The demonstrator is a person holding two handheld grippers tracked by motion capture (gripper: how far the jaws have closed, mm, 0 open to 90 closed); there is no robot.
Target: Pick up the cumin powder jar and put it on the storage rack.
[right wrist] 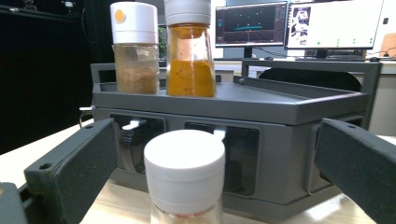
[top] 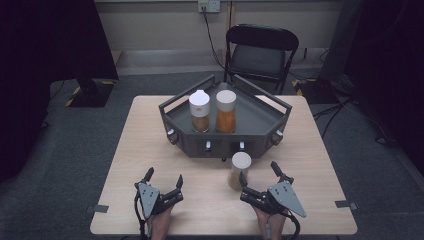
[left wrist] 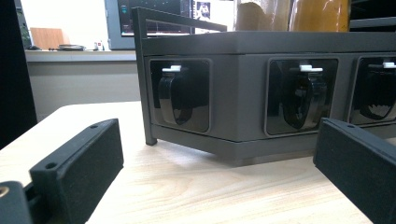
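Between the spread jaws of the right claw (top: 259, 176) stands a jar (top: 240, 169) with a white cap, upright on the surface (top: 150, 140) just in front of the tray (top: 260, 117). The right gripper view shows the jar (right wrist: 184, 175) centred between the two jaws, with a clear gap on each side; the claw is wide open and holds nothing. From the high view the jar looks closer to the claw's left jaw than to its right one.

On the tray's deck stand two more jars, a brown one (top: 199, 111) and an orange one (top: 226, 111), side by side and near each other. Knobs (top: 208, 145) sit in recesses along the tray's front wall, directly behind the lone jar.

Off to the side, the left claw (top: 163, 178) rests low over the surface, also wide open and empty, facing the tray's front corner (left wrist: 149, 135).

The likely work is gripping the jar and lifting it to join the others. Risks, as I judge them: if the jaws close off-centre, the nearer one would push the jar before the other meets it, and a tall, narrow jar could tip or skid into the tray wall. A grip on the smooth cap alone might slip or pull the cap loose. On lifting, the jar must clear the tray's raised rail (top: 186, 95), and a crowded set-down could knock the two standing jars.
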